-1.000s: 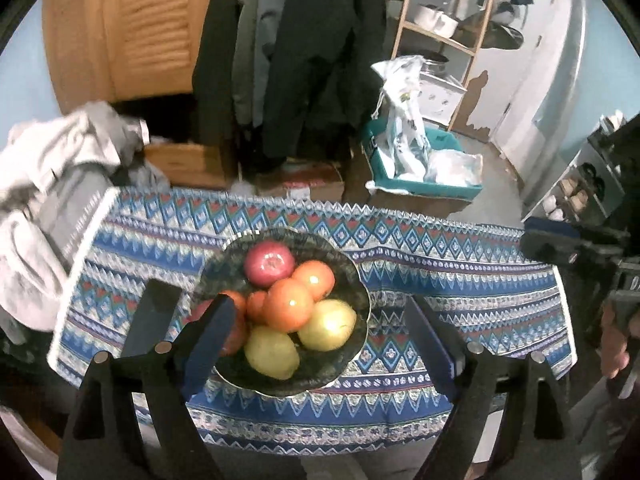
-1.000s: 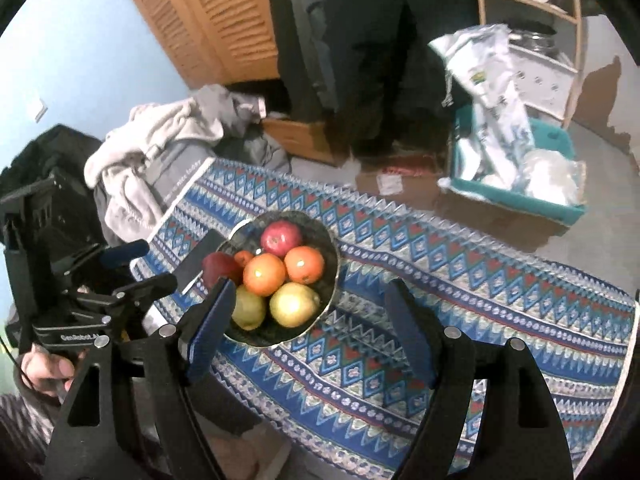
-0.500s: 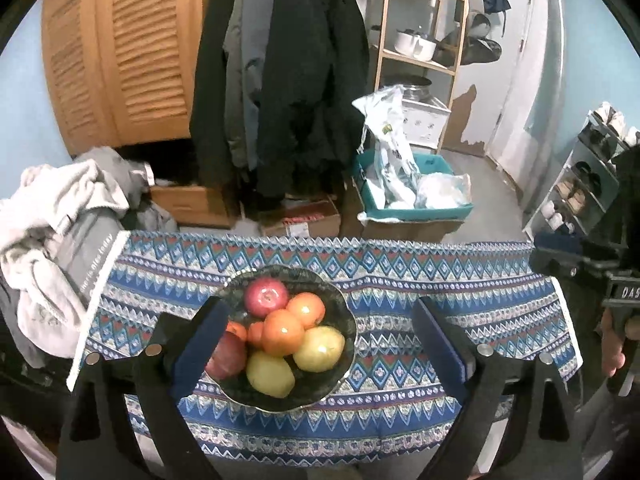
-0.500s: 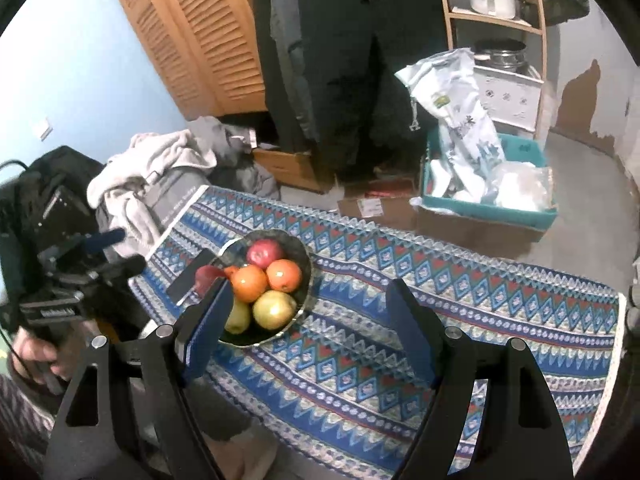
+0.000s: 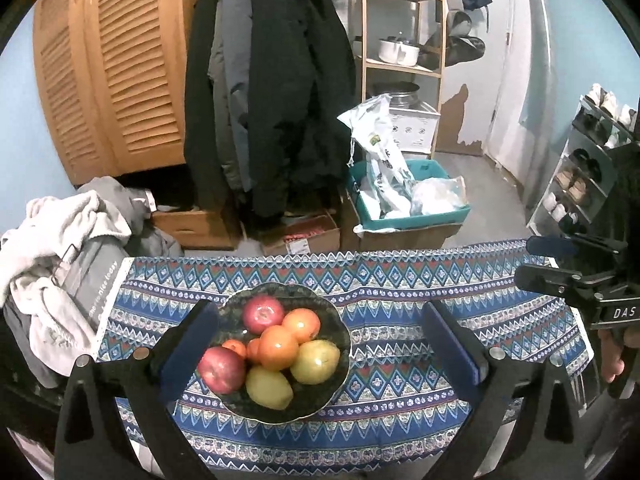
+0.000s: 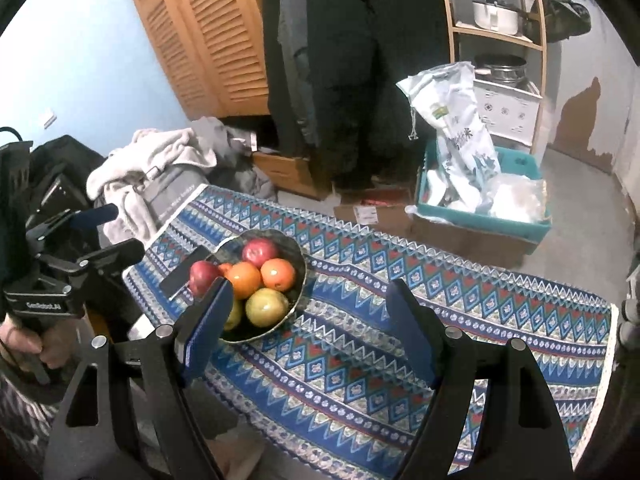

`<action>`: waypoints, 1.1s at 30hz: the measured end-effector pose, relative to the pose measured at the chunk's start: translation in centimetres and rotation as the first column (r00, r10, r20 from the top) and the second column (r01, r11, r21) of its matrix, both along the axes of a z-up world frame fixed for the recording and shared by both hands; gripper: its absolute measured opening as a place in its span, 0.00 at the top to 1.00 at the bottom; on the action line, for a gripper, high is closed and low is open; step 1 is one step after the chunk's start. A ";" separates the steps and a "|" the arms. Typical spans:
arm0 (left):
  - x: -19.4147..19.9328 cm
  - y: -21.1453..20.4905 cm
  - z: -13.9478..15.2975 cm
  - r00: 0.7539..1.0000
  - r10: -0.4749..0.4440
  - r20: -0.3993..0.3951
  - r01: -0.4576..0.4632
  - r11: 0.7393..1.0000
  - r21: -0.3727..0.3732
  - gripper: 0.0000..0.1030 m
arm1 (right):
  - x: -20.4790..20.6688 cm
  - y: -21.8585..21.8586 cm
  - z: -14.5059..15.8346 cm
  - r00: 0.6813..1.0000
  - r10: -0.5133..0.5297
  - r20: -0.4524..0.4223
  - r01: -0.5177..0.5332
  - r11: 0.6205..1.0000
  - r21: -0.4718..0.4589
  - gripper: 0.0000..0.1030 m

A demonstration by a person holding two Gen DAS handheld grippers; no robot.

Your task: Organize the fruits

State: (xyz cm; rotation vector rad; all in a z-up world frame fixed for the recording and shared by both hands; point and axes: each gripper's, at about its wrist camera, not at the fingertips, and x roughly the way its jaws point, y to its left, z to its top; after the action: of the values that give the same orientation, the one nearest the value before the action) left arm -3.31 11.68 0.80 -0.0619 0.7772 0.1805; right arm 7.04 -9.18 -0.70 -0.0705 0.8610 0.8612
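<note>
Hovering both empty: left hand-held gripper (image 5: 320,344) opening wide over bowl (image 5: 340,320), right hand-held gripper (image 6: 310,320) half-open. Probably worth approaching top fruit slowly.

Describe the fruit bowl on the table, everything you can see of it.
The bowl is dark and mottled, with a wavy, paler rim, and looks ceramic. It sits upright on the blue patterned tablecloth, toward its left end. It holds piled fruit: two red apples, oranges and yellow-green fruits. In the right wrist view a dark flat object lies beside it. Neither gripper touches it.
</note>
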 end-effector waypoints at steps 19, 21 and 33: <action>0.0 0.0 -0.1 1.000 0.012 -0.015 -0.013 1.000 -0.006 0.01 | -0.2 0.0 0.1 0.999 -0.015 0.042 0.016 1.000 -0.020 0.24; 0.0 0.0 -0.1 1.000 0.014 -0.014 -0.014 1.000 -0.004 0.01 | -0.2 0.0 0.1 0.999 -0.014 0.045 0.015 1.000 -0.023 0.24; 0.1 0.1 -0.2 1.000 0.024 -0.016 -0.024 1.000 -0.005 0.01 | -0.1 0.2 0.1 0.999 -0.018 0.043 0.019 0.999 -0.029 0.24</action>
State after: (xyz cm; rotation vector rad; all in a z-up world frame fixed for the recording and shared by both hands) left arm -3.24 11.81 0.59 -0.0749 0.7929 0.2015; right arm 6.89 -9.01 -0.59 -0.1061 0.8328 0.8272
